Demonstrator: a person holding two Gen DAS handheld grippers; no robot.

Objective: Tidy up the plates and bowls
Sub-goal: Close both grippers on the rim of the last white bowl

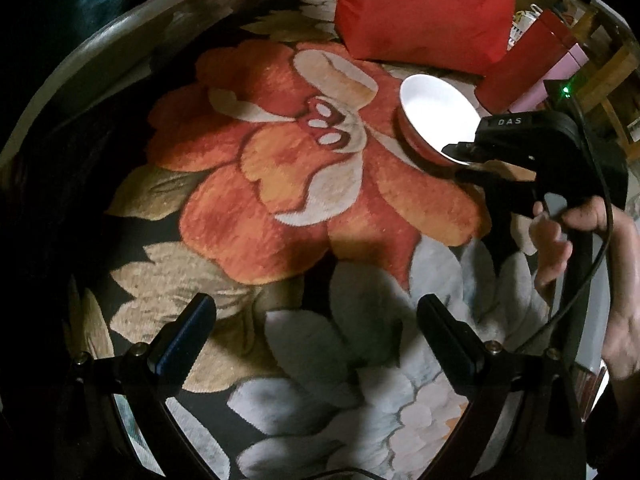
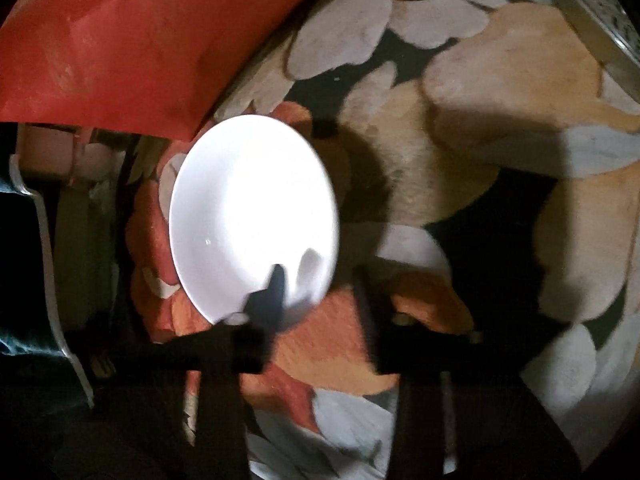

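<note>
Right gripper pinching near rim of red-sided white ceramic bowl; lift level, avoid tipping. Left gripper spread, empty.

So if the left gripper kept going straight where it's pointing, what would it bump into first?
Most likely just the flowered cloth. The left gripper is open, pointing steeply down, with nothing between its fingers. The bowl sits off to the side, gripped by the right gripper, so it's probably out of the way.

The left gripper is hanging wide open at lower centre. At right, a hand is holding the right gripper, jaws nearly closed.
</note>
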